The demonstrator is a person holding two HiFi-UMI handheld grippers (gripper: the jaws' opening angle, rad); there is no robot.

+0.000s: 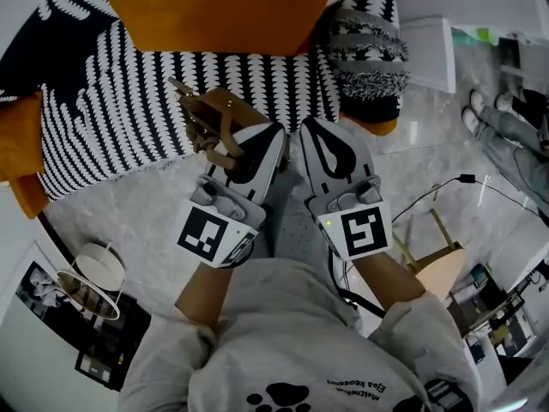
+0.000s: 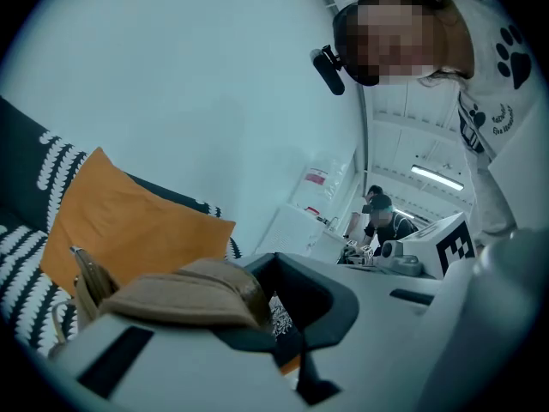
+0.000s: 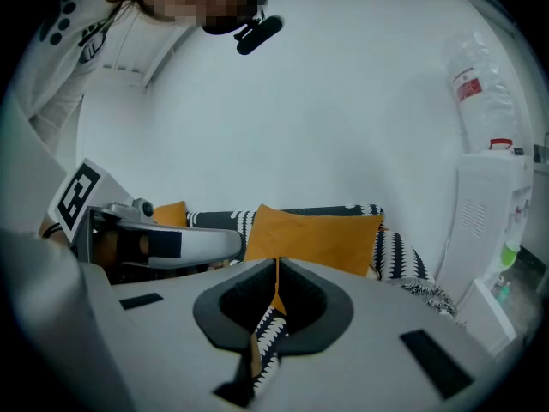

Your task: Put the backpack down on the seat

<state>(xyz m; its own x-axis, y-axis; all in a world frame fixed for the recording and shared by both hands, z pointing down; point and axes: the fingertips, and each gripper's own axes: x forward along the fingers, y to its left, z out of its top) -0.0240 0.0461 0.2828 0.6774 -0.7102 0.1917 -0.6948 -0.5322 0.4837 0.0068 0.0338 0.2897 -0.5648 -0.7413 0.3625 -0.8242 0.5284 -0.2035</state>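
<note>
- Head view: left gripper (image 1: 271, 137) and right gripper (image 1: 314, 130) sit side by side at the front edge of the black-and-white patterned sofa seat (image 1: 111, 110). Only the straps of the tan leather backpack (image 1: 210, 125) show.
- Left gripper view: the jaws are clamped on its tan strap (image 2: 180, 294).
- Right gripper view: the jaws are closed together and empty.
- This is probably the lowering step. Next, settle the backpack onto the seat, then release.

Orange cushion (image 1: 214, 11), lamp (image 1: 93, 275) and wooden stool (image 1: 439, 269) stand well apart.

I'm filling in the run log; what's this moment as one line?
left gripper: shut on tan backpack strap | right gripper: shut, empty | ahead: black-and-white patterned sofa seat, orange cushion
</note>
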